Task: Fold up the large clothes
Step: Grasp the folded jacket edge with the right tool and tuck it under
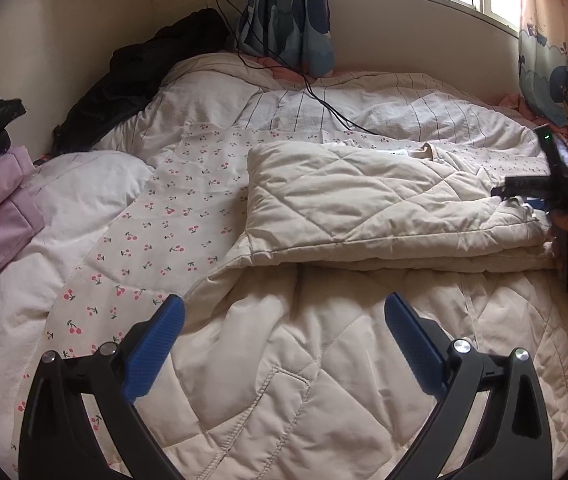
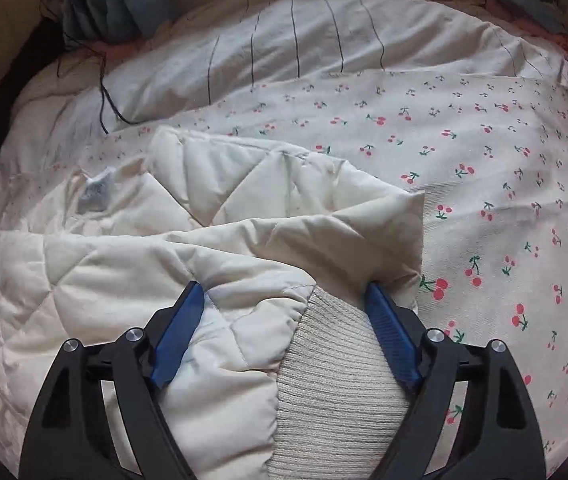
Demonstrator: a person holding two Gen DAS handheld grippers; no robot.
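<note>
cream quilted coat (image 1: 363, 208) sprawled across the cherry-print bedding (image 1: 156, 216), long axis running left-right, one part already flapped over. right gripper (image 2: 284, 300) sitting right at its ribbed cuff (image 2: 335, 368), fingers spread around the bunched end, looks not clamped. left gripper (image 1: 284, 312) wide open, hovering over the near panel. small tag (image 2: 96, 196) unreadable, no brand visible.
</note>
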